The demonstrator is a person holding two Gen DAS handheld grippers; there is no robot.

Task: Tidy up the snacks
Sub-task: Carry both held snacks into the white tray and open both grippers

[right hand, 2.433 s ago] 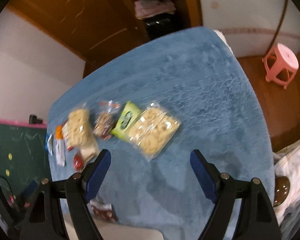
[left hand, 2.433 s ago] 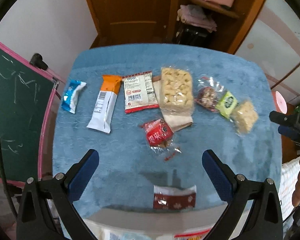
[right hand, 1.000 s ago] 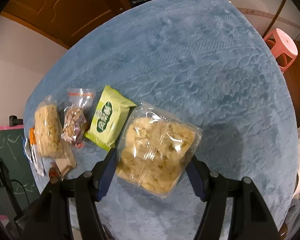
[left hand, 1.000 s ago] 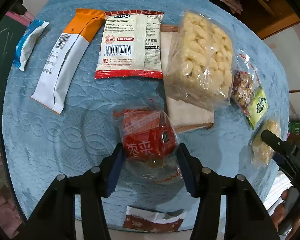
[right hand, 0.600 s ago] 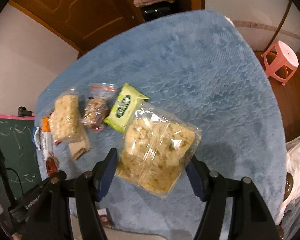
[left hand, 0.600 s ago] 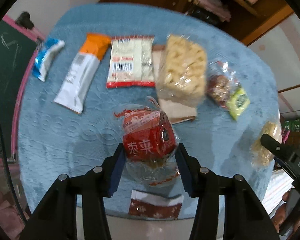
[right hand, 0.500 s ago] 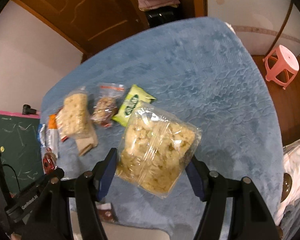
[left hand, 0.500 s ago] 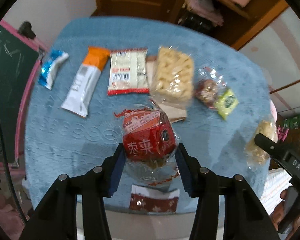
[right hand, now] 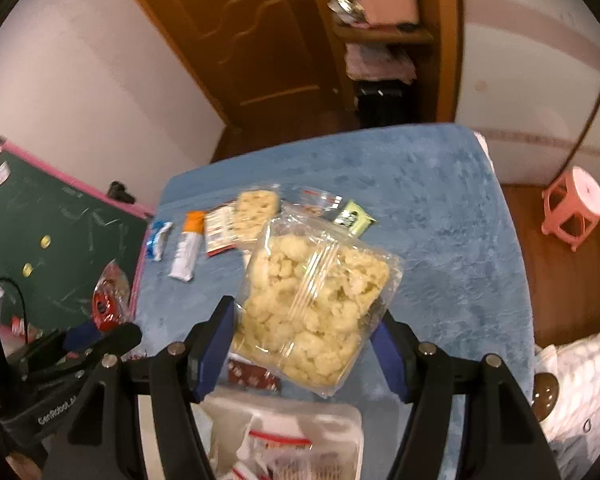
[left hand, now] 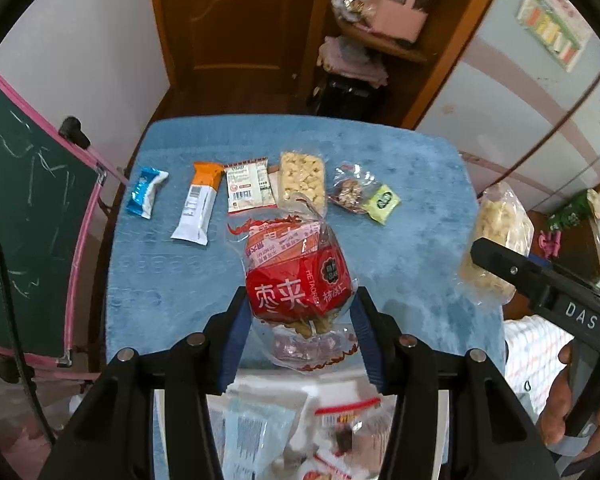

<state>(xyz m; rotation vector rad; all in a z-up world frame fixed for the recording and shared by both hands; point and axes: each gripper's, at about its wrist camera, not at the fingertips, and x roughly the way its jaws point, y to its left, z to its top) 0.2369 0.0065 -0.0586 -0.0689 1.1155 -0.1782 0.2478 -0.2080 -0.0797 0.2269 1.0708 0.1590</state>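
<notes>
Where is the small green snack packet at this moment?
In the left wrist view the small green snack packet lies on the blue textured tablecloth, at the right end of the snack row, touching the clear bag of brown nuts.

Both wrist cameras looked steeply down from above the near edge of the blue table (left hand: 412, 208), the left nearer the chalkboard (left hand: 24, 208), sharing the snack row (right hand: 220, 228) and wooden door (right hand: 236, 40).

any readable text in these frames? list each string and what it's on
"枣来": red snack packet held in the left gripper.
"DAS": right gripper body.
"GenRobot": left gripper's body, right wrist view; rest cut off.
Print on the white-and-red packet, barcodes and green packet: too small.
</notes>
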